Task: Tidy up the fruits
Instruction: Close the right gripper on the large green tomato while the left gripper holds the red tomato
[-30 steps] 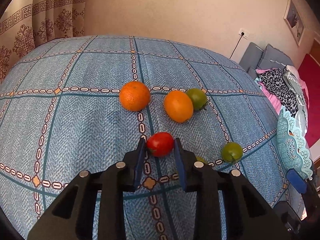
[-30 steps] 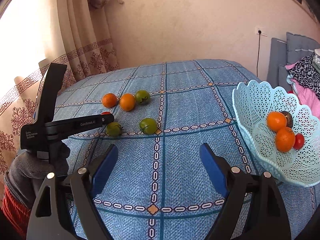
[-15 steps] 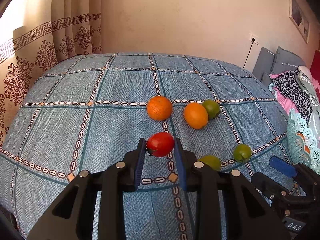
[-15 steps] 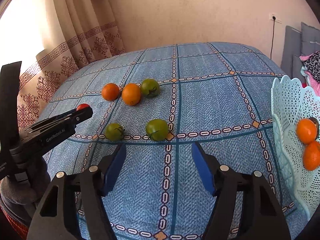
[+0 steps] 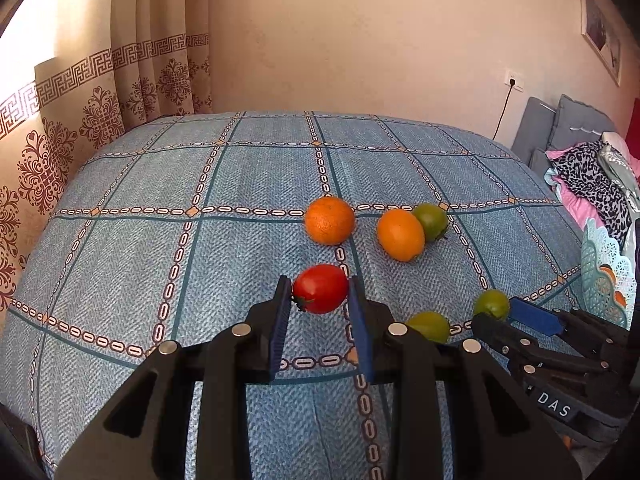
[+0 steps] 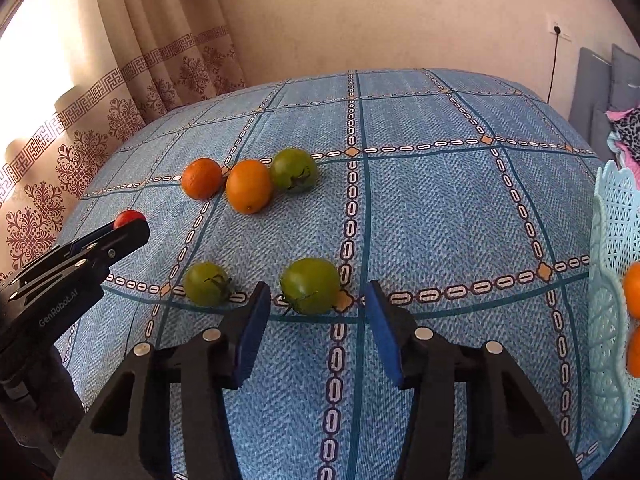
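The left gripper (image 5: 320, 300) is clamping a red tomato (image 5: 320, 289) between its blue pads, holding it above the blue patterned bedspread (image 5: 160, 240). The right gripper (image 6: 316, 320) is standing with its jaws spread wide and nothing between them, its tips just short of a green tomato (image 6: 310, 286) lying on the cloth at twelve o'clock from it. A second green tomato (image 6: 206, 284) is sitting near that one at its nine o'clock. Farther back, two oranges (image 6: 202, 178) (image 6: 249, 186) and a third green tomato (image 6: 295, 170) are lying in a row, the second orange touching that tomato. A light blue lattice basket (image 6: 608, 280) is standing at three o'clock of the right gripper, holding oranges.
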`<state>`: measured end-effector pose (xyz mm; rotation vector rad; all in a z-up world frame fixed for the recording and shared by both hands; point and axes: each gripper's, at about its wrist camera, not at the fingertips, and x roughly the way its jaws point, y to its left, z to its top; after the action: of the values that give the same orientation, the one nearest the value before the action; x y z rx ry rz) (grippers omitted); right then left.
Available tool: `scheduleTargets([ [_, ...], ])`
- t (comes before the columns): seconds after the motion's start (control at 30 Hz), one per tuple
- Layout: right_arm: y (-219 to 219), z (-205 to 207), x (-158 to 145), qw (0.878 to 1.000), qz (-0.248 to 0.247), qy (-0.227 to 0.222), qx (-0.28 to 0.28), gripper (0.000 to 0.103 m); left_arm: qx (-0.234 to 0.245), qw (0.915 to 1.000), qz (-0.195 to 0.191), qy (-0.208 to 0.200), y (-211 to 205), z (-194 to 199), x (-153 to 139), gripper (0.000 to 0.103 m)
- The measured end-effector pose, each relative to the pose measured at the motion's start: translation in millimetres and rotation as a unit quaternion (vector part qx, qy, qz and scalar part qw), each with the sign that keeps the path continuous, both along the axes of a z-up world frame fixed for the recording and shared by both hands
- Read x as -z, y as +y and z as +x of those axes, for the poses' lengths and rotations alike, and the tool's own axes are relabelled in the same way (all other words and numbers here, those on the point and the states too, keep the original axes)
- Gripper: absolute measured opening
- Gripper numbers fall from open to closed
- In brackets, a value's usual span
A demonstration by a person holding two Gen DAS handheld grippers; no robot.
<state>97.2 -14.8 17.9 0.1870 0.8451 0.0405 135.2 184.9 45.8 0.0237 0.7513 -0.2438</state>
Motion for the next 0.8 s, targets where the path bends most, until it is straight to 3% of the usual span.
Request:
scheduleTargets([
  [0.27, 5.6, 5.6, 1.5, 1.000, -0.012, -0.003, -0.013, 0.030, 0.002, 1.0000, -0.002, 0.001, -1.2, -0.4, 1.1, 0.030],
  [0.8, 5.0, -17.9, -12.3, 0.999, -0.003, -0.030, -0.010, 0.030, 0.008, 0.9999, -0.005, -0.005, -3.6, -4.1, -3.5, 0.030],
])
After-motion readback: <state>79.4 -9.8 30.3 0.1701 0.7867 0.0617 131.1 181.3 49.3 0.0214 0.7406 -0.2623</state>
